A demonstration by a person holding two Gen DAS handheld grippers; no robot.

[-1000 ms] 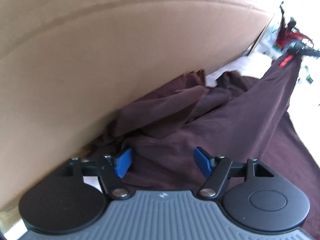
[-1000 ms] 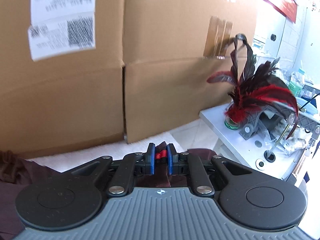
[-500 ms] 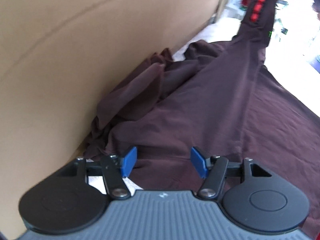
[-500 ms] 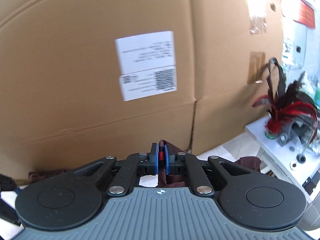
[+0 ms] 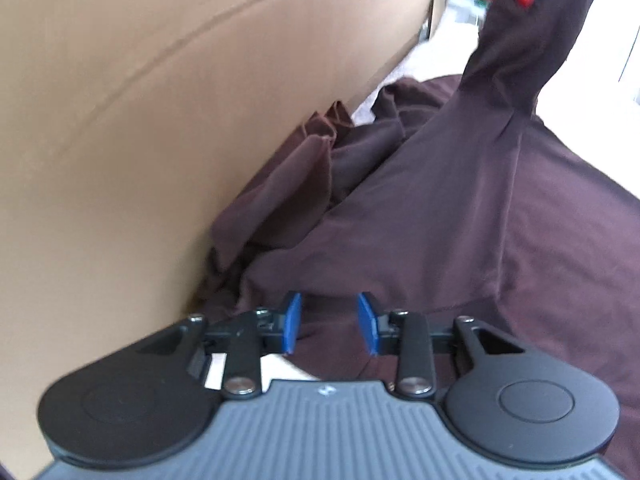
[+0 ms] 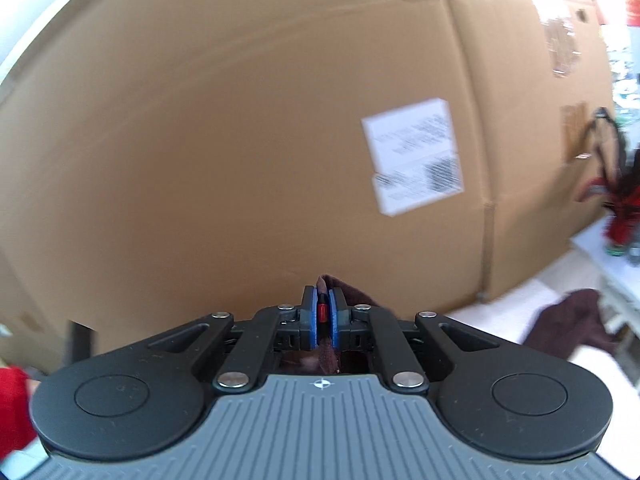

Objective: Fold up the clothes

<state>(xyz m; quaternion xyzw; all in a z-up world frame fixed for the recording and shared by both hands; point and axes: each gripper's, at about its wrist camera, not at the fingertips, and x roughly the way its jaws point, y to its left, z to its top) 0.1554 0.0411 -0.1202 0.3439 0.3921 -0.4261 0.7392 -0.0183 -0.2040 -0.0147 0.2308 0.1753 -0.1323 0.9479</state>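
Note:
A dark maroon garment (image 5: 460,220) lies spread on a white surface, bunched up against a cardboard box (image 5: 160,100). My left gripper (image 5: 330,322) points down at its near hem. Its jaws are closing, with cloth lying in the gap and the blue pads (image 5: 292,322) still apart from it. One part of the garment (image 5: 520,48), marked with red, is pulled up at the top right. My right gripper (image 6: 323,316) is shut on that raised cloth, with a red bit showing between its pads. A fold of the garment (image 6: 572,320) hangs at the lower right.
The tall cardboard box (image 6: 240,140) with a white shipping label (image 6: 416,160) fills the right wrist view. A white shelf (image 6: 624,256) with red and black feathers (image 6: 616,200) stands at the right. A red sleeve (image 6: 12,408) shows at the lower left.
The left jaws have narrowed over the hem and the left view has rolled. The right gripper has risen and swung left with the cloth, so the raised part stands taller.

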